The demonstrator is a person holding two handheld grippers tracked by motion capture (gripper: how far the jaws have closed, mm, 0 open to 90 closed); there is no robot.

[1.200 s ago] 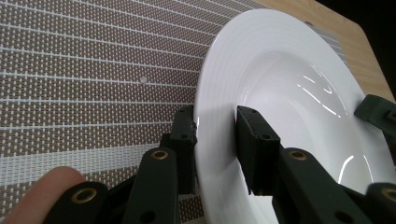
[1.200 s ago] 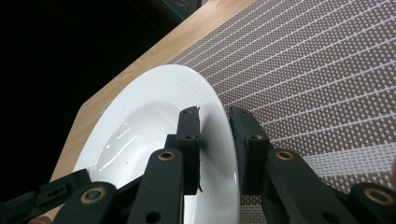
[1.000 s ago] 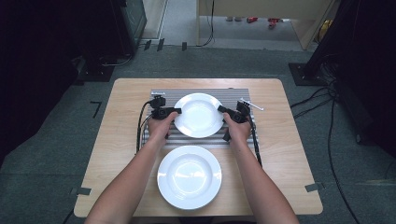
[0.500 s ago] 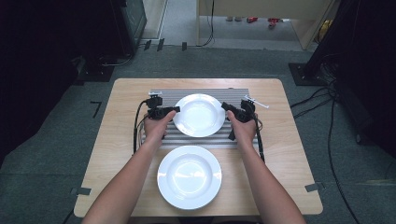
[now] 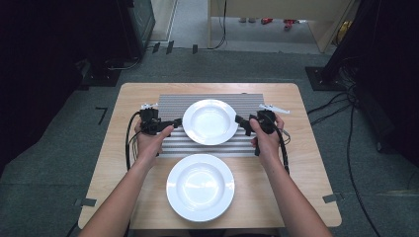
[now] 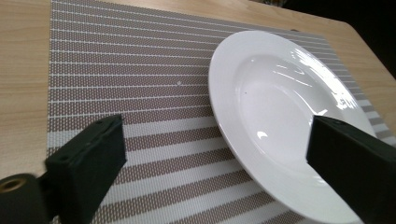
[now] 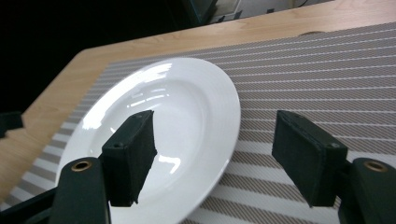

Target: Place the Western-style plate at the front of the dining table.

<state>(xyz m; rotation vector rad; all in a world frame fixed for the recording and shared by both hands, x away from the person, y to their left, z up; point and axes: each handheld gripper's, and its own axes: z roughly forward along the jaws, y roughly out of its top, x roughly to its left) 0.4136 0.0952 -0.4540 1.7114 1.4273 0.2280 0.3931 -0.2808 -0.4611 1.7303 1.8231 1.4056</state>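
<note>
Far plate (image 5: 210, 121) on mat (image 5: 168, 104), table centre; near plate (image 5: 200, 186) at 6 o'clock of it. Left gripper (image 5: 174, 123) at 9, right gripper (image 5: 241, 120) at 3, jaws wide apart astride rim, nothing held. Close evenly; lift level.

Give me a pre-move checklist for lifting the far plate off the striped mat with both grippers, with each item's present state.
1. Left gripper open at the far plate: ok.
2. Right gripper open at the opposite rim: ok.
3. Plate rim between each gripper's jaws: ok in both gripper views.
4. Plate lies flat on the striped mat: ok.
5. Plate empty: ok.
6. Near plate apart from the mat: cannot tell; its rim meets the mat's edge.
</note>
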